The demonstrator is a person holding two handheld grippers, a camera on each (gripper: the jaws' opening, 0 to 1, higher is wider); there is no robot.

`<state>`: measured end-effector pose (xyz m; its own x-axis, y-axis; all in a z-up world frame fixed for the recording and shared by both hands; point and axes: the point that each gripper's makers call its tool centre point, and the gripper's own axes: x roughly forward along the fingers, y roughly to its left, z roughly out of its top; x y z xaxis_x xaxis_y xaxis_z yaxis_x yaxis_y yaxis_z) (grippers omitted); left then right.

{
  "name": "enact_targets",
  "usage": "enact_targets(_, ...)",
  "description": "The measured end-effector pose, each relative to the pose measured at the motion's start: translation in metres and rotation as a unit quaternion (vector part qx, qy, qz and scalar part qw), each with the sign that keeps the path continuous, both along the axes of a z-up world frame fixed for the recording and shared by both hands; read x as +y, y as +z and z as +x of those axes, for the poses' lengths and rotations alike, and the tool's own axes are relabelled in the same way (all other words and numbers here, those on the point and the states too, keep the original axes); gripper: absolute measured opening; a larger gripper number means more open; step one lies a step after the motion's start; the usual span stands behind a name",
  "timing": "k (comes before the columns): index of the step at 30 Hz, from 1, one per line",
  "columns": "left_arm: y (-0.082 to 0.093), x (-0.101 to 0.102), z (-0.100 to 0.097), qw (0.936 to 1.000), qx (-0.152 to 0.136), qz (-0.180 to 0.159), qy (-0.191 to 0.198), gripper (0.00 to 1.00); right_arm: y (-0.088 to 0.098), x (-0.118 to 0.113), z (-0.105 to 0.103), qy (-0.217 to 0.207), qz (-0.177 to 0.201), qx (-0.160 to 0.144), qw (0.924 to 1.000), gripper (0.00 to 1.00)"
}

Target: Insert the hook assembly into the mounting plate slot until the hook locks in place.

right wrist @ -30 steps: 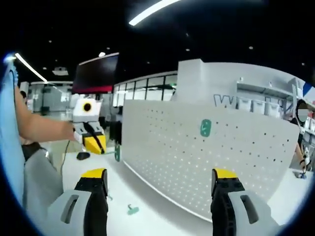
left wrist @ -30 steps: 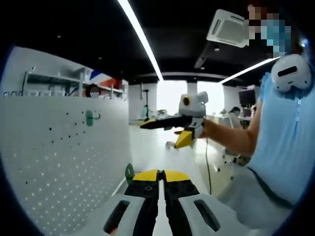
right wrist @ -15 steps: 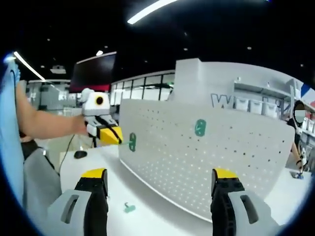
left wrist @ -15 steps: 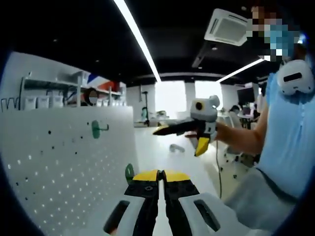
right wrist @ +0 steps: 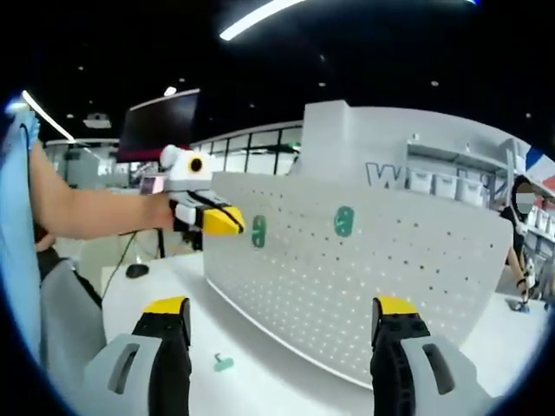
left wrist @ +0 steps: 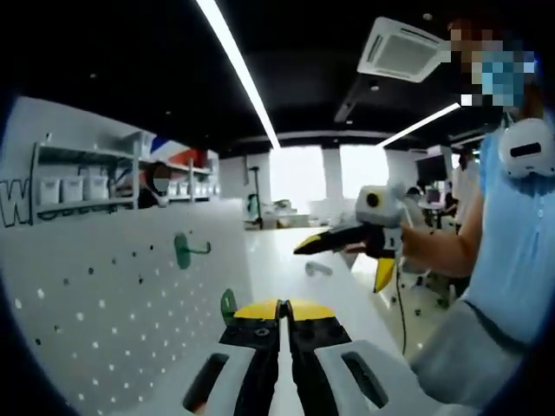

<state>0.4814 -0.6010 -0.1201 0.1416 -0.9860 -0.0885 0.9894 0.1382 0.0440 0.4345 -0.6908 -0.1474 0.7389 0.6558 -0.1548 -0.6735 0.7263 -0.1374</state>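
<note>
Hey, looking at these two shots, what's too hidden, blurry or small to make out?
- Left gripper view: the green hook held by the left tool is mostly behind its tips.
- Right gripper view: whether that hook touches the pegboard is too small to tell.
- Right gripper view: the green piece on the table is too blurred to identify.

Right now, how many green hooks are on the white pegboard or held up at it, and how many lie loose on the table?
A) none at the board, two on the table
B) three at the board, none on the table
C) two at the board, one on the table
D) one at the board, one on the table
C: in the right gripper view one green hook is mounted on the white perforated pegboard, the left gripper holds a second green hook at the board, and a third green hook lies on the white table.
</note>
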Motion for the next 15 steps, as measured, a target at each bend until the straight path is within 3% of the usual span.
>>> enact_targets(15,0.008,-0.014,0.032,1.0000,-0.006,-0.002,0.002,0.02,-0.004,-0.011,-0.001,-0.012,-0.001,0.007,0.9999,0.86)
